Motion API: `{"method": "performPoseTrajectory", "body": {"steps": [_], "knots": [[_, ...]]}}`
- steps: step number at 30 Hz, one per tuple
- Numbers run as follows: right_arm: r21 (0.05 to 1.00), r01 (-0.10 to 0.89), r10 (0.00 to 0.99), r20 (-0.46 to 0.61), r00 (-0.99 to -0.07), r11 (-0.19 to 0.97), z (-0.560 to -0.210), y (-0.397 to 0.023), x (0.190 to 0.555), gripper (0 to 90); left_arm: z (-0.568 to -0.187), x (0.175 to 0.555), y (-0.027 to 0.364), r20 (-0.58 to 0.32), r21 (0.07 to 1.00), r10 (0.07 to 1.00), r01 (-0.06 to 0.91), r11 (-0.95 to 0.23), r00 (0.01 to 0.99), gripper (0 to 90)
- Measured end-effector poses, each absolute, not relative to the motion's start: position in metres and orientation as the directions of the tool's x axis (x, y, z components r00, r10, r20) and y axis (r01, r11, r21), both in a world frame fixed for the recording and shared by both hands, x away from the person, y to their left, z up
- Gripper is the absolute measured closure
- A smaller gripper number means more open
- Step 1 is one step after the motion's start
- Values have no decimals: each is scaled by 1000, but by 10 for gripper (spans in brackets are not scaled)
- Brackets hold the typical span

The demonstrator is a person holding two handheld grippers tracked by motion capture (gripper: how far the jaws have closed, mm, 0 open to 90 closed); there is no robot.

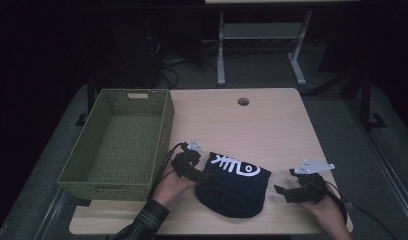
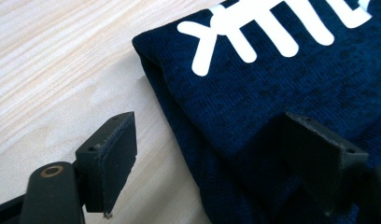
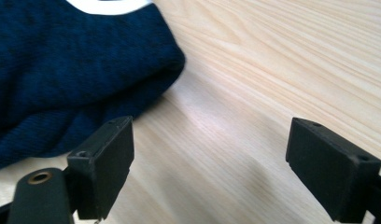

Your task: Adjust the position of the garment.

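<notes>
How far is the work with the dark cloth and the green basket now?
Done: the dark cloth lies folded on the table. In hand: nothing; the left gripper is open at its edge, the right gripper open beside it. Left, probably: moving it into the empty green basket.

Both forearms come in low toward the folded dark garment (image 1: 233,185), the left gripper (image 1: 204,176) at its left edge with jaws spread wide, the right gripper (image 1: 280,191) just off its right edge, jaws likewise parted.

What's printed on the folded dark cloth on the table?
A white fish-skeleton print on the folded navy blue cloth, clearest in the high view.
</notes>
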State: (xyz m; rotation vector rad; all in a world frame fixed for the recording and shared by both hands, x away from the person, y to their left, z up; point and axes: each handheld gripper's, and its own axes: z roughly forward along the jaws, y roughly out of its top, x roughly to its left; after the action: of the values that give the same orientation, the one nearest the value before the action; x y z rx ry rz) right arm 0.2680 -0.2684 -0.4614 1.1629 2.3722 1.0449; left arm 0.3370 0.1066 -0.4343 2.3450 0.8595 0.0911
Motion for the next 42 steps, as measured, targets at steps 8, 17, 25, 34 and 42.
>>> {"method": "performPoseTrajectory", "body": {"steps": [8, 17, 25, 34, 42], "knots": [[704, 577, 785, 43, -618, 415, -467, -268, 271, 145, -446, 339, 105, -155, 560, 605, 574, -597, 781, 184], [680, 591, 795, 19, -607, 434, -473, -267, 275, 142, -455, 341, 104, -195, 553, 580, 577, -601, 791, 229], [681, 590, 795, 18, -606, 434, -476, -267, 277, 139, -455, 341, 105, -255, 562, 520, 562, -607, 815, 438], [699, 581, 795, 30, -605, 416, -479, -268, 279, 118, -456, 343, 102, -312, 554, 478, 566, -611, 821, 659], [717, 566, 793, 31, -609, 407, -482, -269, 279, 91, -451, 345, 98, -303, 534, 480, 564, -630, 823, 742]]}}
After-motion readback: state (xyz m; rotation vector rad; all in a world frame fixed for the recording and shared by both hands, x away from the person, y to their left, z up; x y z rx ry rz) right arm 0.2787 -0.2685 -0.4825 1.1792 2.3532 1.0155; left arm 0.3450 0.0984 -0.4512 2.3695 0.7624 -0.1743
